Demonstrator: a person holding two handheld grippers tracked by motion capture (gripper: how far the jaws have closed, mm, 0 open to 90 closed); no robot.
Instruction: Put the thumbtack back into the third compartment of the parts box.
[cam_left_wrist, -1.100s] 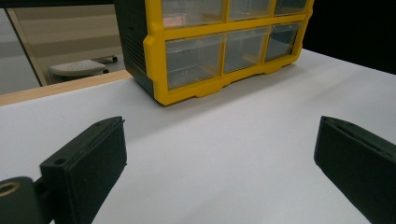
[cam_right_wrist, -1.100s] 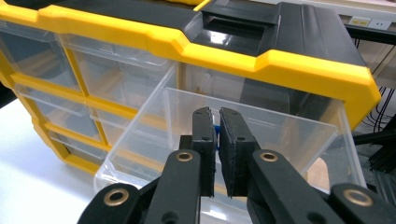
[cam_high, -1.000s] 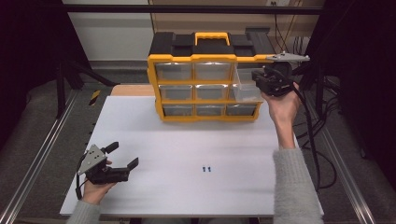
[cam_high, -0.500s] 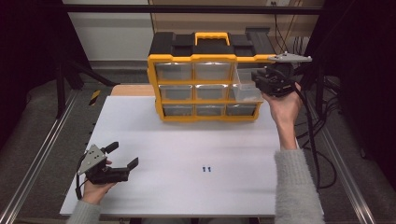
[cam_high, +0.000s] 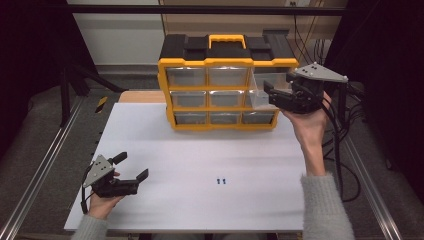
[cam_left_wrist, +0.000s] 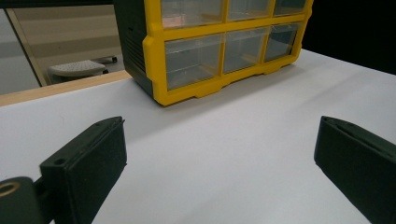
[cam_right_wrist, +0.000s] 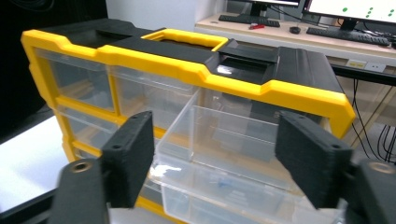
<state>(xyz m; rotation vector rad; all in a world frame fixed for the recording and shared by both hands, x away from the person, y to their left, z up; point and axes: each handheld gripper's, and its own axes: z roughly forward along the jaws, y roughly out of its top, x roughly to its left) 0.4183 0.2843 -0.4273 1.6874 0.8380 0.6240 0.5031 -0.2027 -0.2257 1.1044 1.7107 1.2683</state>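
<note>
A yellow and black drawer cabinet (cam_high: 225, 90) stands at the back of the white table (cam_high: 200, 150). Its top right clear drawer (cam_high: 257, 92) is pulled out partway. My right gripper (cam_high: 270, 95) hovers at that drawer's front; its jaws have just been opening and now stand apart. In the right gripper view the clear drawer (cam_right_wrist: 224, 135) lies beyond the right gripper (cam_right_wrist: 217, 154), and the pads do not press on it. My left gripper (cam_high: 132, 166) rests low at the table's front left, open and empty. In the left gripper view the left gripper (cam_left_wrist: 219, 154) faces the cabinet (cam_left_wrist: 210, 51).
Two tiny blue bits (cam_high: 221, 180) lie on the table toward the front. Metal rails (cam_high: 45, 165) run along both sides of the table. Cables (cam_high: 345, 125) trail down at the right behind the right hand.
The right gripper's jaws have opened and the hand has drawn back slightly from the drawer, which stays pulled out. The left gripper has not moved.
</note>
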